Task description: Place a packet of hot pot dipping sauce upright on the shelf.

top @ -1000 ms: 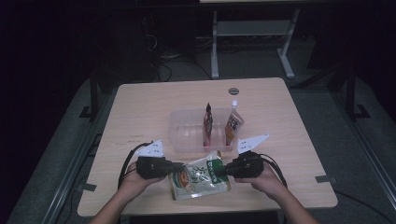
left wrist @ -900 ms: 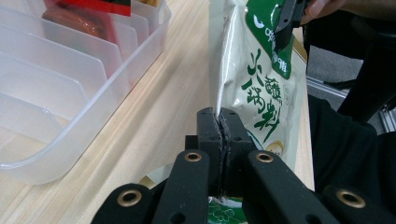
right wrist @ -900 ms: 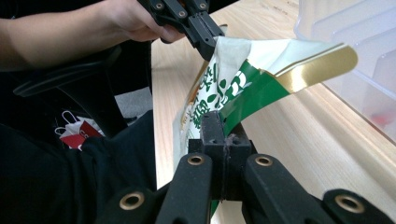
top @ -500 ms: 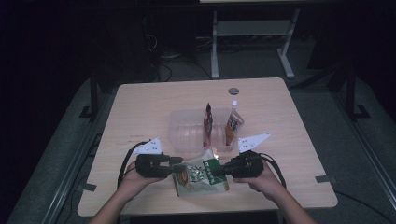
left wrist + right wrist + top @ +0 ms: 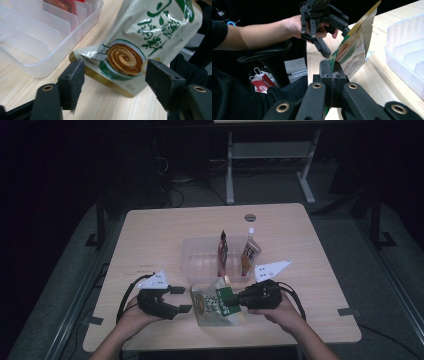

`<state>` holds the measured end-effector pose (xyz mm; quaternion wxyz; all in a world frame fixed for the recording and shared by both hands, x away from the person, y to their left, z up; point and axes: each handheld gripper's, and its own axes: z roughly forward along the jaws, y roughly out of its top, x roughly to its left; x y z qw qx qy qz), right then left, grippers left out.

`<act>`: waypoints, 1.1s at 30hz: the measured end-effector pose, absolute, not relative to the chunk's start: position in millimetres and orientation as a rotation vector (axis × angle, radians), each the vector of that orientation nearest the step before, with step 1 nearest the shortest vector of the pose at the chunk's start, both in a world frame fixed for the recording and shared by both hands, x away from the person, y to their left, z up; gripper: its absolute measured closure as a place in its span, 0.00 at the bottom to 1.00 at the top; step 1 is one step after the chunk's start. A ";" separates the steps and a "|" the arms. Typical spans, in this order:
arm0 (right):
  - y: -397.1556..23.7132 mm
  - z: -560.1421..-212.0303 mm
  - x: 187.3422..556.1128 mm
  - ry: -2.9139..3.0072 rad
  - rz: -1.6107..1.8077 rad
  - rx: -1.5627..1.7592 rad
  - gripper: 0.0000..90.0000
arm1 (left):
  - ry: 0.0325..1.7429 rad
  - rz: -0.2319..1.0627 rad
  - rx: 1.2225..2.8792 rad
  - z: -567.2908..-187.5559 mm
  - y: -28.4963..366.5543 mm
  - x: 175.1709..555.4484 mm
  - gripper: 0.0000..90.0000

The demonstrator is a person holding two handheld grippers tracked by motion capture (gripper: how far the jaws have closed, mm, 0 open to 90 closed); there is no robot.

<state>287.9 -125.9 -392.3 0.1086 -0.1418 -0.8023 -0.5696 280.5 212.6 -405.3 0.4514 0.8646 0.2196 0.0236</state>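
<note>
A cream and green pouch point(image 5: 212, 305) stands tilted on the table's near edge, its bottom resting on the wood. My right gripper point(image 5: 231, 301) is shut on its right edge; the right gripper view shows the jaws point(image 5: 332, 71) pinching the pouch point(image 5: 352, 52). My left gripper point(image 5: 182, 300) sits just left of the pouch, open. Its jaws have just been opening, and in the left gripper view the gripper point(image 5: 117, 82) stands wide with the pouch point(image 5: 140, 42) beyond the pads, untouched. The left gripper point(image 5: 335, 41) also shows in the right gripper view.
A clear divided tray point(image 5: 200, 257) sits behind the pouch, holding a dark red pouch point(image 5: 222, 252) and a brown capped pouch point(image 5: 250, 252) upright. A small round disc point(image 5: 250, 217) lies near the far edge. A metal stand point(image 5: 270, 155) rises beyond the table.
The left gripper's jaws opened and let go of the pouch's left side. The pouch rose from lying flat to a tilted stand, held by the right gripper alone.
</note>
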 end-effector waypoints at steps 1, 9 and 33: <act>-125.2 -390.9 287.9 -2.362 -1.676 -0.414 1.00 | 0.540 0.058 2.147 -405.2 213.6 278.7 0.33; -116.3 -376.2 291.1 -2.385 -1.715 -0.377 1.00 | 0.580 0.068 2.184 -417.5 233.7 267.3 0.30; -93.1 -330.5 331.9 -2.385 -1.916 -0.383 1.00 | 0.581 0.049 2.206 -427.4 239.7 274.5 0.30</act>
